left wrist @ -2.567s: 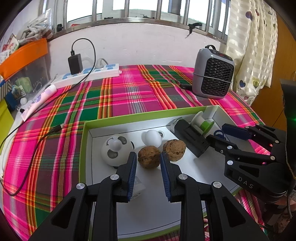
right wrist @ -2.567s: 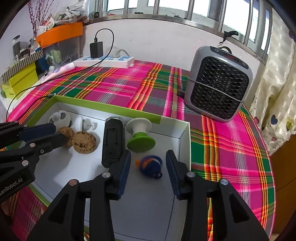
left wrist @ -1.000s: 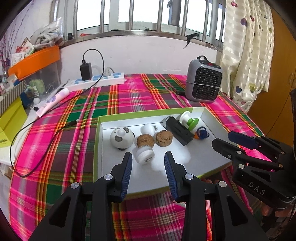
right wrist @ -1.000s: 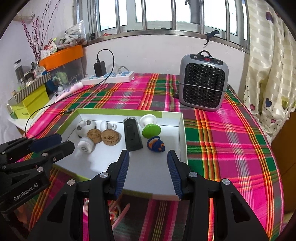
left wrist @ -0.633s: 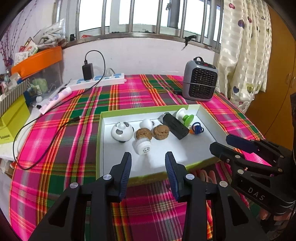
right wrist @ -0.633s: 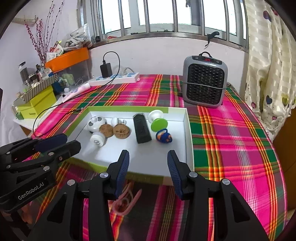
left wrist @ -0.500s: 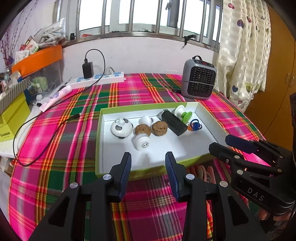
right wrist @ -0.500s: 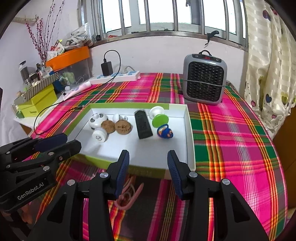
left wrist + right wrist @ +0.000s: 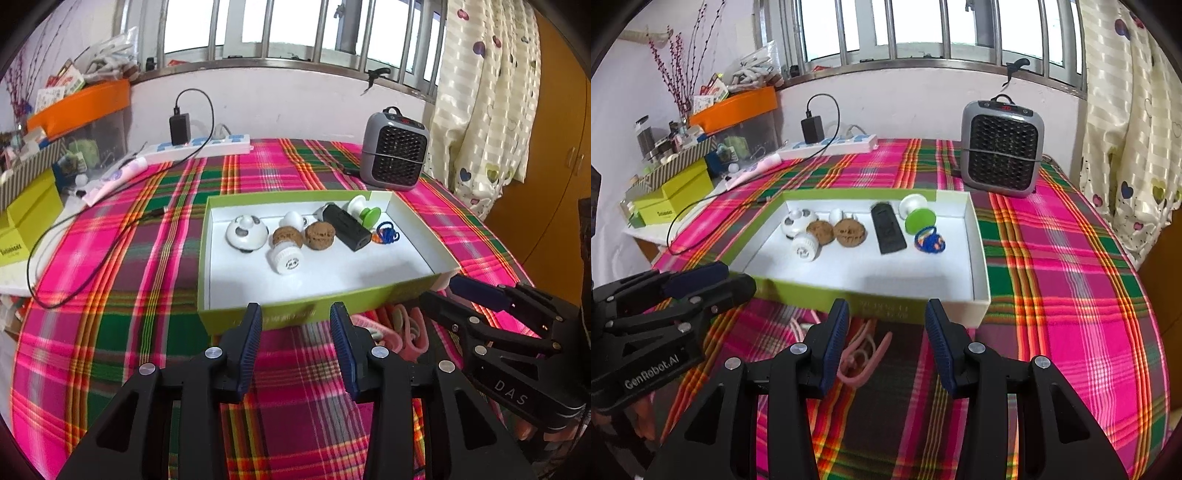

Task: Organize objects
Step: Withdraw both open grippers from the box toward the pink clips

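Note:
A green-rimmed white tray (image 9: 310, 314) (image 9: 979, 273) lies on the plaid tablecloth. In it lie a panda-faced ball (image 9: 246, 232) (image 9: 795, 220), a white capped item (image 9: 287, 260) (image 9: 805, 248), two walnuts (image 9: 320, 235) (image 9: 851, 231), a black device (image 9: 349, 227) (image 9: 887, 227), a green-and-white spool (image 9: 365, 212) (image 9: 918, 216) and a blue ring toy (image 9: 386, 234) (image 9: 930, 240). Pink bands (image 9: 402, 328) (image 9: 864, 354) lie on the cloth in front of the tray. My left gripper (image 9: 295, 328) and right gripper (image 9: 884, 325) are open and empty, both before the tray's front wall.
A grey heater (image 9: 393, 158) (image 9: 1003, 147) stands at the back right. A power strip with charger (image 9: 199, 142) (image 9: 831, 142) and a cable (image 9: 74, 266) run along the back and left. Boxes and an orange bin (image 9: 735, 107) crowd the left side. Curtain hangs at right.
Both grippers have drawn back from inside the tray to in front of it. The white capped item now lies in the tray; the pink bands have come into view.

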